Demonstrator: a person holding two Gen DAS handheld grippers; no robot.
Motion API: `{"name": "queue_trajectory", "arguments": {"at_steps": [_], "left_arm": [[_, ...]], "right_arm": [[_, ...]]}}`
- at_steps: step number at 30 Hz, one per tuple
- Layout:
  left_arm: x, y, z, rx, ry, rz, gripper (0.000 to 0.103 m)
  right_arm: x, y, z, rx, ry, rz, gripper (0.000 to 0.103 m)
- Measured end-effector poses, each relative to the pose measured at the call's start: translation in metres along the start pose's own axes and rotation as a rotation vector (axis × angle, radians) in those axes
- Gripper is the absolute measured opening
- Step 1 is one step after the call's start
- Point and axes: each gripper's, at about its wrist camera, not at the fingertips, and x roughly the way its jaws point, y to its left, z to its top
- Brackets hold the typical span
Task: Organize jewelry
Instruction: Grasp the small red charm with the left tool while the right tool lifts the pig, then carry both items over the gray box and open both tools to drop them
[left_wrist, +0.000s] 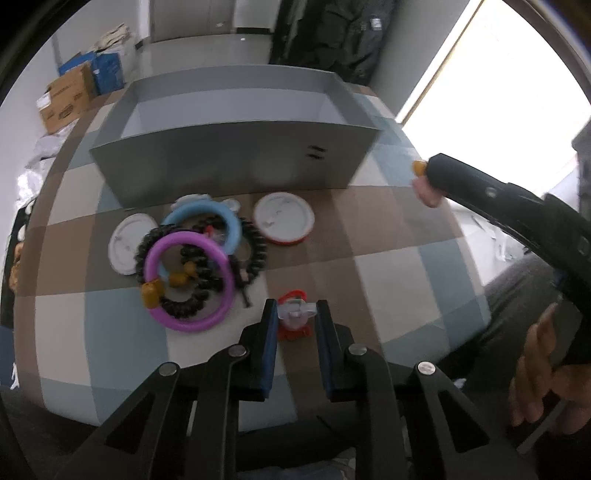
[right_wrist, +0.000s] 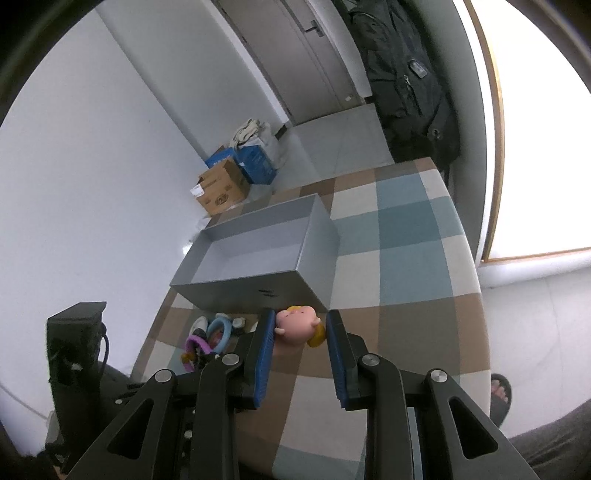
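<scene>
Right wrist: pig charm (right_wrist: 297, 326) gripped, box (right_wrist: 255, 258) just ahead.
Right gripper (right_wrist: 300, 332) pinches it; left gripper (left_wrist: 295, 317) brackets a red charm (left_wrist: 293, 314), contact unclear. Next, probably, lift over the rim; bangles (left_wrist: 192, 273) wait mid-left.

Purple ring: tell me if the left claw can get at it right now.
Probably not yet: the left claw is already shut on a small red-and-clear trinket. The purple ring lies close by, tangled with the black beads.
</scene>
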Motion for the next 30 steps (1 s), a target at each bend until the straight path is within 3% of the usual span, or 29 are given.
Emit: {"name": "queue_trajectory", "arguments": {"at_steps": [6,15,19,30], "left_arm": [[-0.011,-0.013,0.003,0.041,-0.051,-0.046,0.015],[-0.04,0.007,0.021,-0.034,-0.125,-0.123,0.015],[-0.058,0.023,0.033,-0.073,-0.176,-0.135,0.015],[-0.06,0.046,0.077,-0.107,-0.254,-0.112,0.015]], "right_arm": [[-0.003,0.0,0.0,-0.001,-0.011,0.002,0.027],[-0.004,0.006,0.009,-0.009,-0.023,0.032,0.027],[-0.005,0.013,0.024,-0.014,-0.031,0.054,0.027],[0.008,0.041,0.076,-0.099,-0.042,0.078,0.027]]}}
